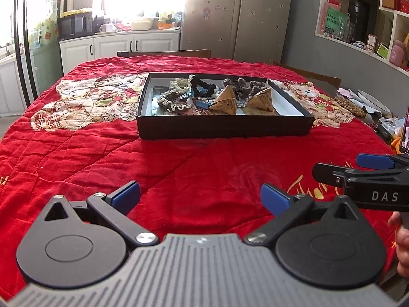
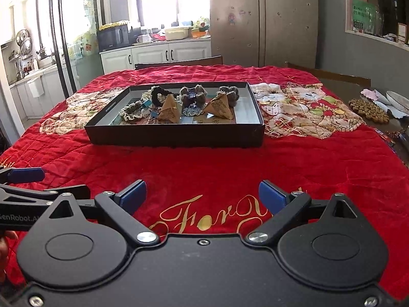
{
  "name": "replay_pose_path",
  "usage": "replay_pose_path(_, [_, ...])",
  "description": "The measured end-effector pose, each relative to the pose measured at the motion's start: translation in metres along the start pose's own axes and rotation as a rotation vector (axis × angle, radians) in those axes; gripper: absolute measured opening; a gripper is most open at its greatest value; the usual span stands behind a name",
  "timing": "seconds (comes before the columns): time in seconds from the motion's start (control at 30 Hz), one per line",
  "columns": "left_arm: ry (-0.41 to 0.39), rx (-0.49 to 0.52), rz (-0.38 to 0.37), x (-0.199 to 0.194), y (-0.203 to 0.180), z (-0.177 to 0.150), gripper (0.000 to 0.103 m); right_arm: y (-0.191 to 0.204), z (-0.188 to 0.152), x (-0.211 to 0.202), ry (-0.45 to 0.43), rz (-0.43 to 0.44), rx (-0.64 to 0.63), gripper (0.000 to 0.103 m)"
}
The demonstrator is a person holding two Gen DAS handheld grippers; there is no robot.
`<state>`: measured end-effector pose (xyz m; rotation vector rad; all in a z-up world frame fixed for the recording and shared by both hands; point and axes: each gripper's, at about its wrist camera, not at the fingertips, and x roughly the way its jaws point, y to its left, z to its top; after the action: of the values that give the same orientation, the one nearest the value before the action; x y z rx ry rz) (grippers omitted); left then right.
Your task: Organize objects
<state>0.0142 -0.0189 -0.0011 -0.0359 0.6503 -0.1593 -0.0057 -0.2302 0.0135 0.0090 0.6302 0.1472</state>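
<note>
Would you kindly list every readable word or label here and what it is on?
"DAS": side of the right tongs.
"enRobot.A", cut off: side of the left tongs.
"For", gold script, rest hidden: red cloth.
Print on the paper packets and the green sign: too small to read.

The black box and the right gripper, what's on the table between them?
Only bare red quilt with gold lettering lies between the right gripper and the black box; the right wrist view shows it.
</note>
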Motion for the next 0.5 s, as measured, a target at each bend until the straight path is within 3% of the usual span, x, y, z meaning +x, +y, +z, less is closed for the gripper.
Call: replay_pose_path(0.5, [0.004,-0.014,0.008,0.001,0.0011,-0.0002,0.103,-0.0006,-0.0031,0.004,0.013,0.004,0.001,0.095])
